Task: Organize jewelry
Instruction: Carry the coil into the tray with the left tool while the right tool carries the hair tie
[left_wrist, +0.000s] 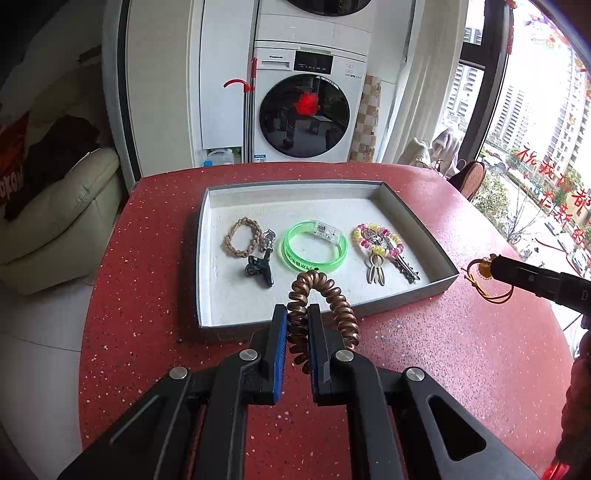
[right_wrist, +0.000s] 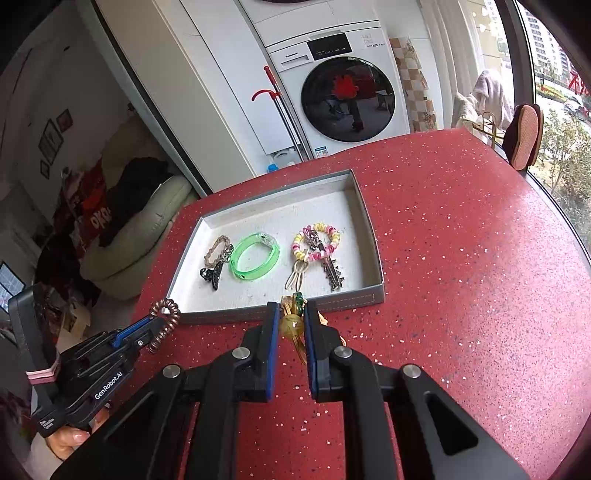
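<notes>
Both tools were clamped: left tool (left_wrist: 297, 314) on the copper coil bracelet (left_wrist: 322, 301), right tool (right_wrist: 291, 312) on the amber bead charm (right_wrist: 291, 325), short of the tray (left_wrist: 406, 301), where either could slip onto the table (left_wrist: 443, 350).

Red speckled table (left_wrist: 443, 369), rounded edge. Beyond it, white front-loading washer (left_wrist: 306, 110), dark round door with red reflection. Red-hooked mop handle (left_wrist: 248, 110) leaning upright just left of washer. Plastic jug (left_wrist: 219, 157) on floor at its foot. Cream sofa (left_wrist: 62, 218) far left, dark clothing heaped on top. Large window (left_wrist: 535, 129) at right, red lettering on glass, apartment towers outside.
</notes>
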